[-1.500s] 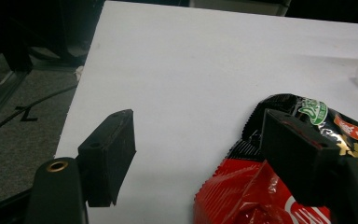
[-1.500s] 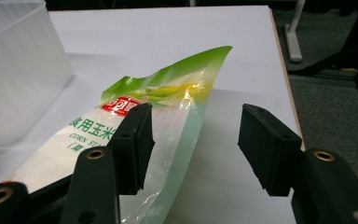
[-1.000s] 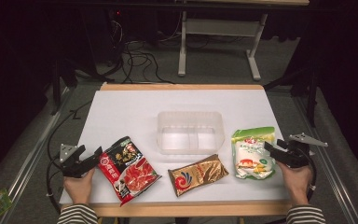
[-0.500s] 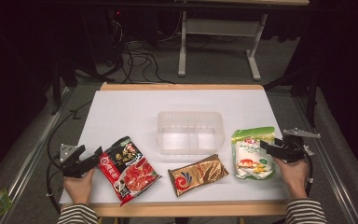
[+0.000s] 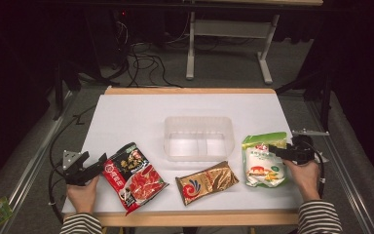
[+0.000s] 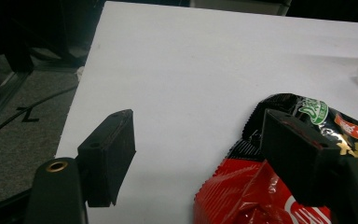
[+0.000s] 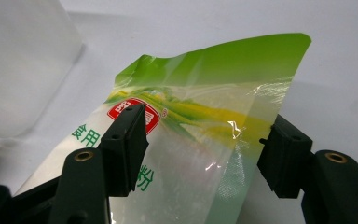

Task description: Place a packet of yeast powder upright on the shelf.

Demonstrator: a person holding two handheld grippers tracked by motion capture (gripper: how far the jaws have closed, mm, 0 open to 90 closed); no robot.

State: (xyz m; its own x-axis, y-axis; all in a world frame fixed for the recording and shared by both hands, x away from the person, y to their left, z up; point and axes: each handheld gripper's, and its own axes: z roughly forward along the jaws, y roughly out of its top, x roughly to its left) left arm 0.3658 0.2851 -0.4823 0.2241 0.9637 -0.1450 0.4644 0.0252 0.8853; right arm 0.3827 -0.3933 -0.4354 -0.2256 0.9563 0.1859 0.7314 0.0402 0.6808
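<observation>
A green and white pouch (image 5: 263, 159) lies at the table's right. My right gripper (image 5: 278, 150) hangs open over its right edge; in the right gripper view the pouch (image 7: 205, 135) lies between the spread jaws of the gripper (image 7: 205, 151). A red and black snack bag (image 5: 133, 176) rests at the front left. My left gripper (image 5: 97, 163) stands open at that bag's left edge; in the left gripper view one jaw of the gripper (image 6: 200, 149) overlaps the bag (image 6: 261, 191). A brown packet (image 5: 207, 182) lies between the two bags. A clear plastic tub (image 5: 199, 138) sits at the middle.
The white table top (image 5: 141, 117) has bare room behind and to the left of the tub. Its wooden front edge (image 5: 195, 218) runs near the person's striped sleeves. Cables and a desk frame (image 5: 224, 44) lie on the floor beyond.
My right gripper has moved left and in over the green pouch's right edge. The left gripper and the bags have kept their places.
</observation>
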